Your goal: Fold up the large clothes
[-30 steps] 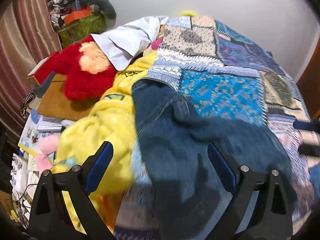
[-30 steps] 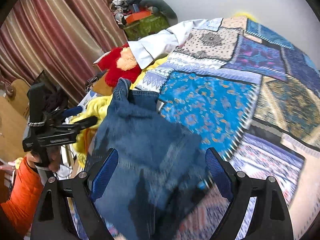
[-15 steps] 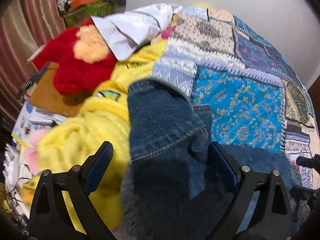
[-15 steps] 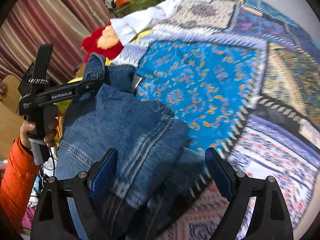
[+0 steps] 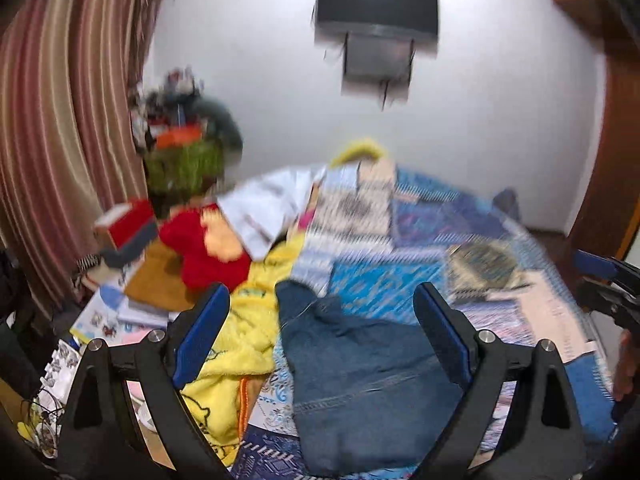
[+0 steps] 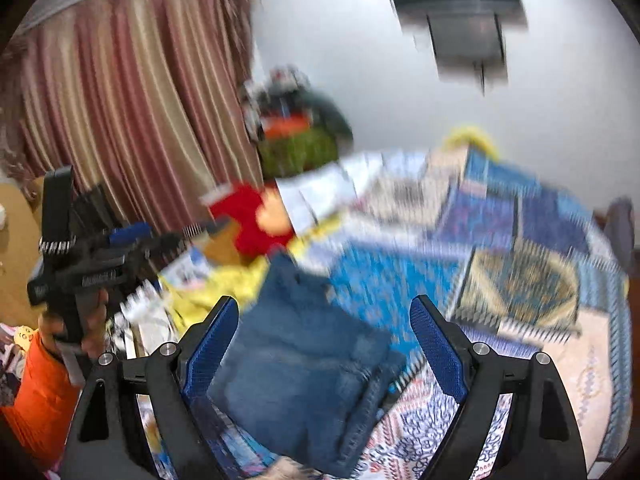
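Note:
Folded blue jeans lie on the patchwork bedspread near its front edge; they also show in the right wrist view. My left gripper is open and empty, raised above and behind the jeans. My right gripper is open and empty, also lifted off the jeans. The left gripper shows from the side in the right wrist view, held up beside the bed. Both views are motion-blurred.
A yellow fleece, a red plush toy and a white shirt lie left of the jeans. Books and papers sit at the bed's left. Striped curtains hang left; a wall-mounted screen hangs above.
Both grippers have pulled up and back from the jeans and tilted upward, so the wall and screen now show. The jeans stay folded on the bedspread.

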A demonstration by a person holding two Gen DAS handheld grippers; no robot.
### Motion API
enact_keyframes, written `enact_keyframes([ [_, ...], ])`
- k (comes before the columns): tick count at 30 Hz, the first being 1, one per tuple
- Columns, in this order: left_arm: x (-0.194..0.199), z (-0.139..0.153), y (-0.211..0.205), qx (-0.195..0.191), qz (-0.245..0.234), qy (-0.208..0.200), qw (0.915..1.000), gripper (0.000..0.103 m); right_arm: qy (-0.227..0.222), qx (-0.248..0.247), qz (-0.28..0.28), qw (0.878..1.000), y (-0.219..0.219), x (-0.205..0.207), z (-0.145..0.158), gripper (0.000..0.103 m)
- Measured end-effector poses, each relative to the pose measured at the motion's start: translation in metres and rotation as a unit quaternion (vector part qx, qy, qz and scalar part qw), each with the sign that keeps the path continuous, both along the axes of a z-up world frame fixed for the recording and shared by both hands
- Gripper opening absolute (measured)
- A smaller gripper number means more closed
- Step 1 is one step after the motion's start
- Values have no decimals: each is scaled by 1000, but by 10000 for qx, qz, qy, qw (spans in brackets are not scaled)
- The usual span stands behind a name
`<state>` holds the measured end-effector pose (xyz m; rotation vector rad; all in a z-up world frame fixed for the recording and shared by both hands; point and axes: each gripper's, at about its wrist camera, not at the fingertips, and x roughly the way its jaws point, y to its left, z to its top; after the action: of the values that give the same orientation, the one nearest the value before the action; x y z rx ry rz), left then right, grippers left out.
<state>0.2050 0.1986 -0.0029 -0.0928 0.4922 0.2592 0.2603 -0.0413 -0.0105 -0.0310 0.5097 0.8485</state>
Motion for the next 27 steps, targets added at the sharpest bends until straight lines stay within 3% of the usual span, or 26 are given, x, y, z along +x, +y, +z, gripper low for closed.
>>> enact_keyframes([
  [5,-66,32,-41,293,-15,-729,9969,94,-828,475,-176,9953,-22,-72,39,87],
  [13,-137,34,-85,465,125,-1416,9888,94,-1487,667,-428,9857,-38,-149,39,88],
  [17,-147,27,-94,545,200,-1437,9879,99,-1791,489,-663,9804,-38,-176,29,102],
  [20,-150,22,-99,557,217,-1418,9881,102,-1787,448,-688,9805,-39,-190,24,103],
  [27,-158,16,-101,471,242,-1403,9887,102,-1245,680,-713,9873,-47,-187,18,103],
])
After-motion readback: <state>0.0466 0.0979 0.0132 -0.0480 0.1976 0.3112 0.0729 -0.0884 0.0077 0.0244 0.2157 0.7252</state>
